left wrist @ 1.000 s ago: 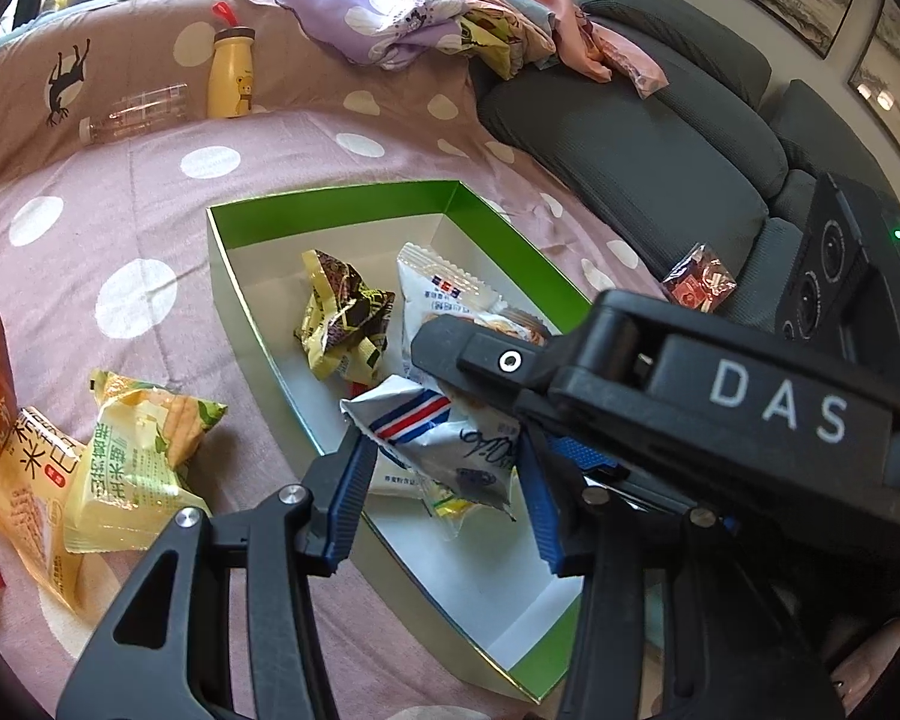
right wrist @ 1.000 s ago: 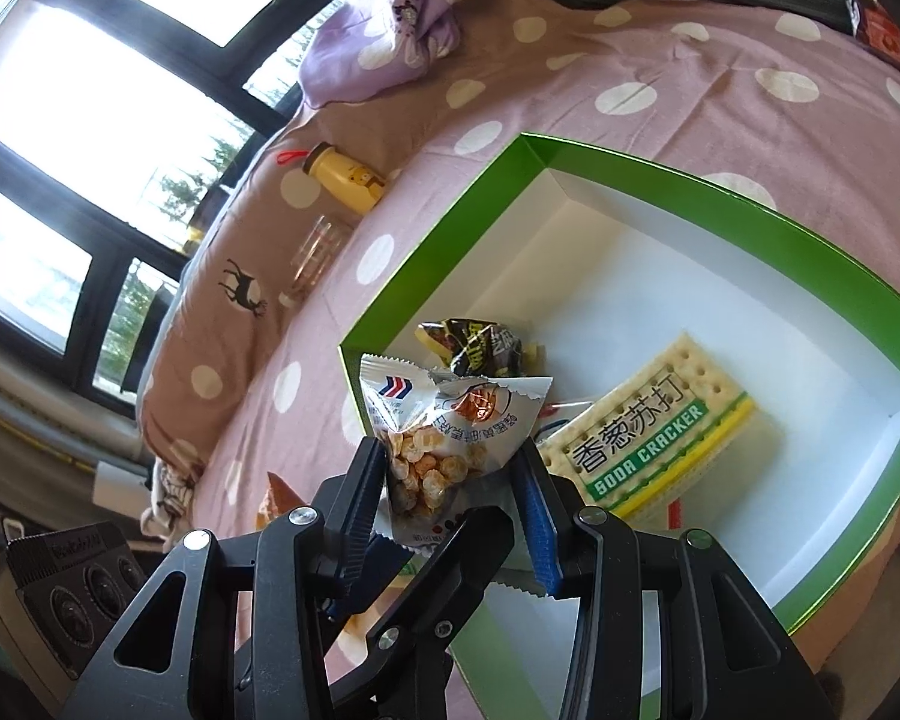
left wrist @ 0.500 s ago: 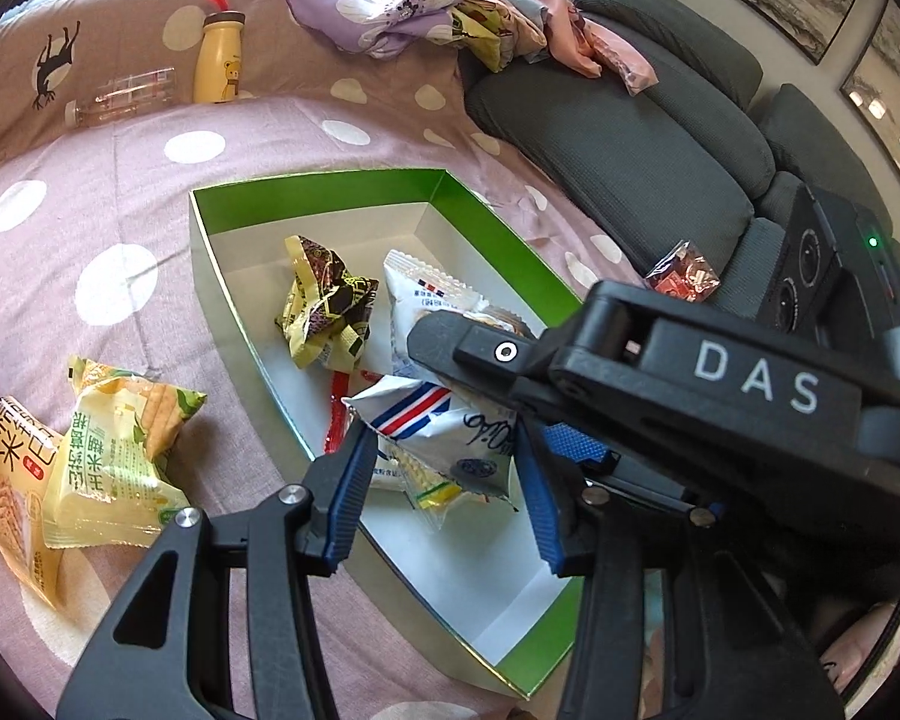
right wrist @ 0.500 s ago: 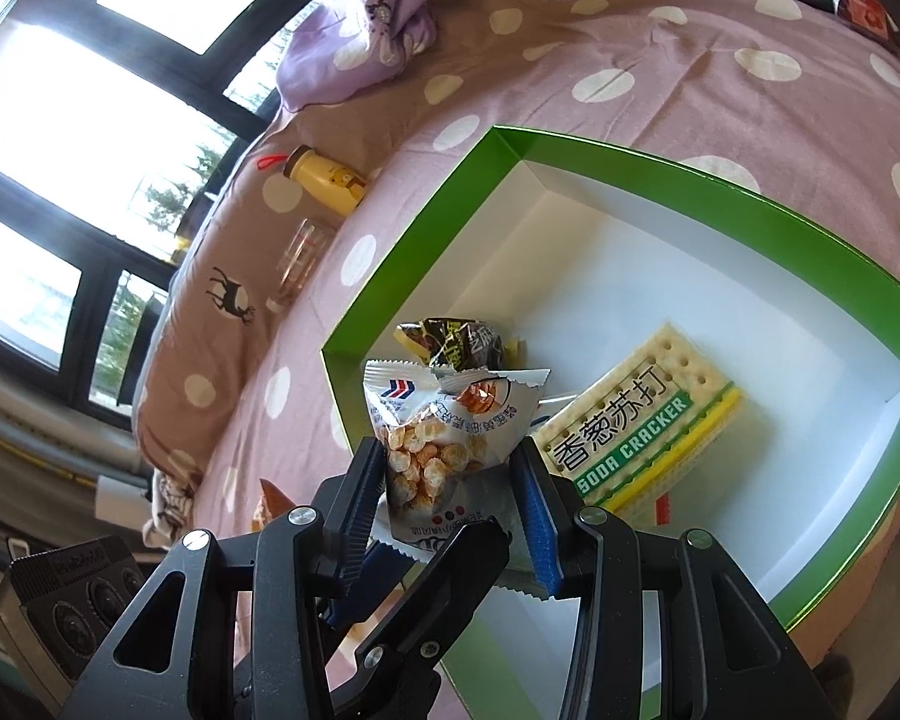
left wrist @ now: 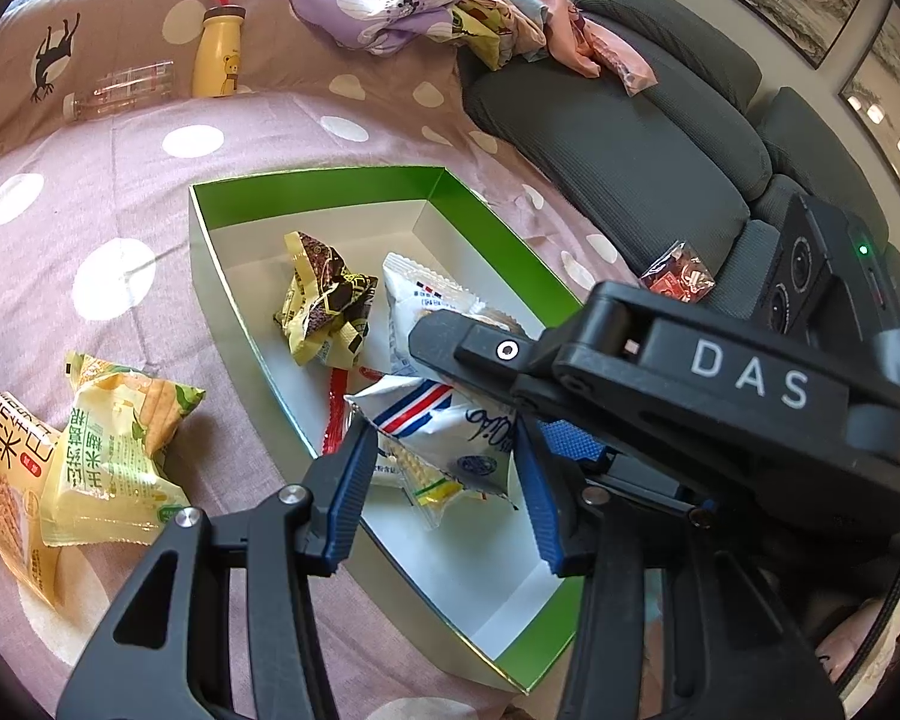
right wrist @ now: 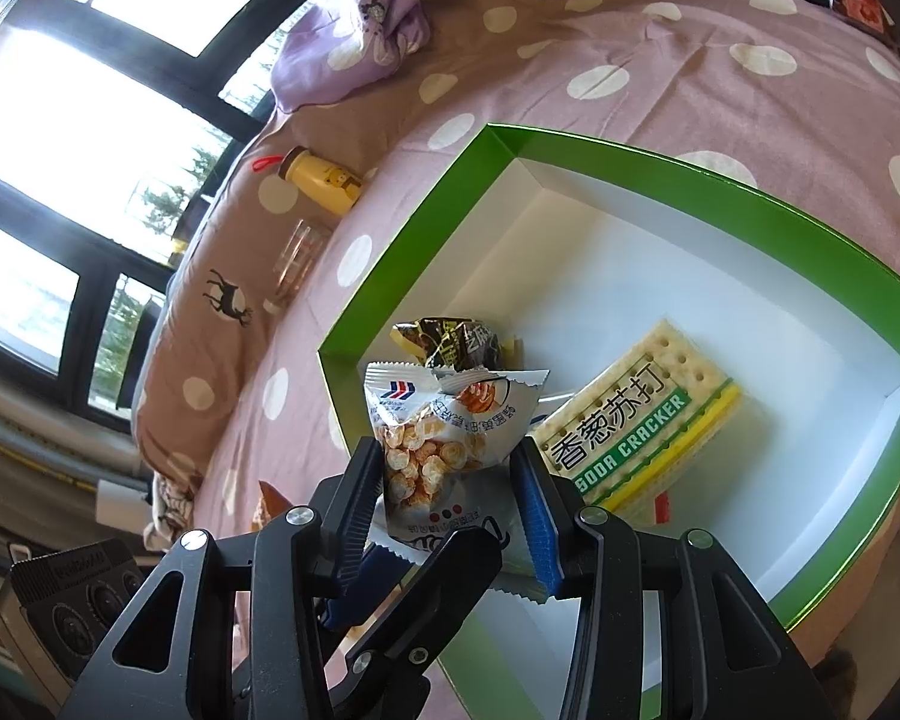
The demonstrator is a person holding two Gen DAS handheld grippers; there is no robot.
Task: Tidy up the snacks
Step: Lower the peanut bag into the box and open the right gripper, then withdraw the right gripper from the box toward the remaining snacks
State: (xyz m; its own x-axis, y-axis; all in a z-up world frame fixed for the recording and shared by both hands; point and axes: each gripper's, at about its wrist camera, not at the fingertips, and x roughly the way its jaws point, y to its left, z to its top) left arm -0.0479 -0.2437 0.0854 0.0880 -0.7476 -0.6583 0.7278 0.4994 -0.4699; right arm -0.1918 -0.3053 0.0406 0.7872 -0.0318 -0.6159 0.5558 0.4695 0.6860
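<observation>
- Snack bag (right wrist: 444,432), white with little round puffs showing, sat between the fingers of the right gripper (right wrist: 450,480), which pinched it on both sides.
- It hung upright, long way up and down, just over the near corner of the green box (right wrist: 402,240).
- The soda crackers (right wrist: 636,420) lay in the box just to its right.
- The left gripper (left wrist: 444,474) was half open and held nothing.
- It pointed at that corner too, with the right gripper's arm crossing in front.
- The right hand was nearer, so the drop looked like its job.
</observation>
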